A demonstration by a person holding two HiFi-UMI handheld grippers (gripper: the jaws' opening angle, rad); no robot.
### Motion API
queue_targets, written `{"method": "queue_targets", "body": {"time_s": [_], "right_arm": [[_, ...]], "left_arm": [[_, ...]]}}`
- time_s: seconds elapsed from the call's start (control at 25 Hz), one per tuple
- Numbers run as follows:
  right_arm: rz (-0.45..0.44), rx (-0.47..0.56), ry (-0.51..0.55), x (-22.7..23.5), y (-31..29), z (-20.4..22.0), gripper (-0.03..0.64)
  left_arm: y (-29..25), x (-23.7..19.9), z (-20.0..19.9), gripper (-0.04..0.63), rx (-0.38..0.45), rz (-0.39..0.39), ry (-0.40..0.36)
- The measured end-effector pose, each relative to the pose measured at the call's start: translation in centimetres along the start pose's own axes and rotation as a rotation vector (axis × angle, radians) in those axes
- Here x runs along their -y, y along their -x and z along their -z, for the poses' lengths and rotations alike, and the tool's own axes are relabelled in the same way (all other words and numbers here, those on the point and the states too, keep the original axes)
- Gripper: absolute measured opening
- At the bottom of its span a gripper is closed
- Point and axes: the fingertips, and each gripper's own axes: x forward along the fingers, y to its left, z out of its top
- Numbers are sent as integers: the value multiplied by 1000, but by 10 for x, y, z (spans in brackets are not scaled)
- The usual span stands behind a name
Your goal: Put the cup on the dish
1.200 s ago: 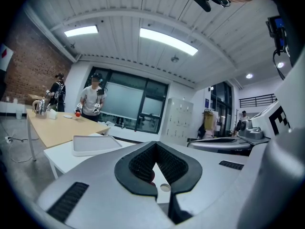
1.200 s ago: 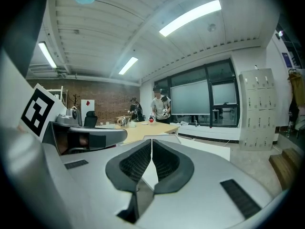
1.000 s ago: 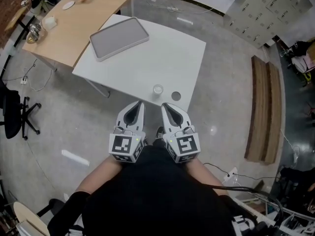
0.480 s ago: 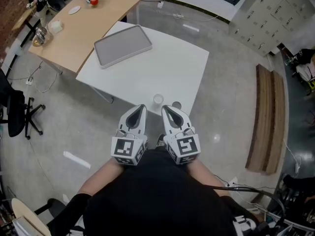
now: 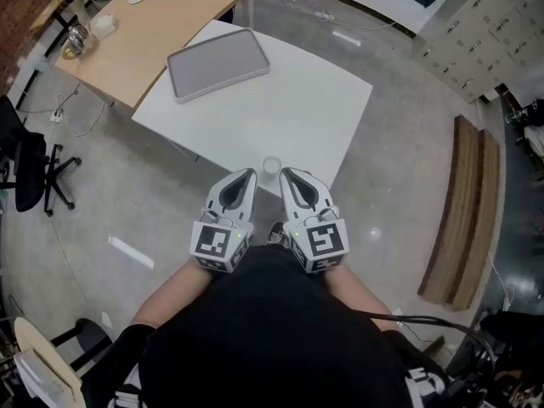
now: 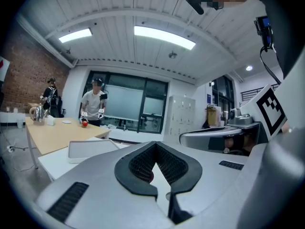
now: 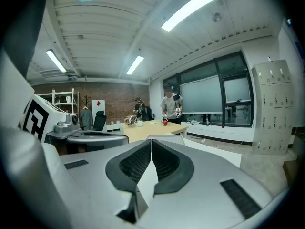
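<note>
1. Wood made up the far-left tabletop (image 5: 153, 32), which carried a few small things too tiny to name.
2. Next came a grey tray (image 5: 219, 62) with nothing in it. It lay near the far corner of the white tabletop (image 5: 289, 109).
3. The left tool (image 5: 245, 177) was held low near the person's body. Its jaws were pressed together with nothing between them.
4. The cup (image 5: 272, 166) stood upright at the near edge of the white tabletop, between the tips of the two tools. Neither tool touched it.
5. The cup looked small and pale, so it was probably light and easy to knock over. Its side might be smooth and slippery. A good hold would be across its round wall, about halfway up, with a soft squeeze so it does not pop out or crack.
6. The right tool (image 5: 289, 177) was clenched too, and it held nothing.
7. No dish could be seen. It may have been hidden under the right tool, but that is only a guess.
</note>
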Motion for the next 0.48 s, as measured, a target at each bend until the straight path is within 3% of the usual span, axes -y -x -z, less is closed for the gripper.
{"method": "queue_targets", "body": {"time_s": [0.48], "right_arm": [[-82, -22, -13, 44, -2, 24, 15]], "left_arm": [[-34, 21, 34, -2, -51, -47, -10]]}}
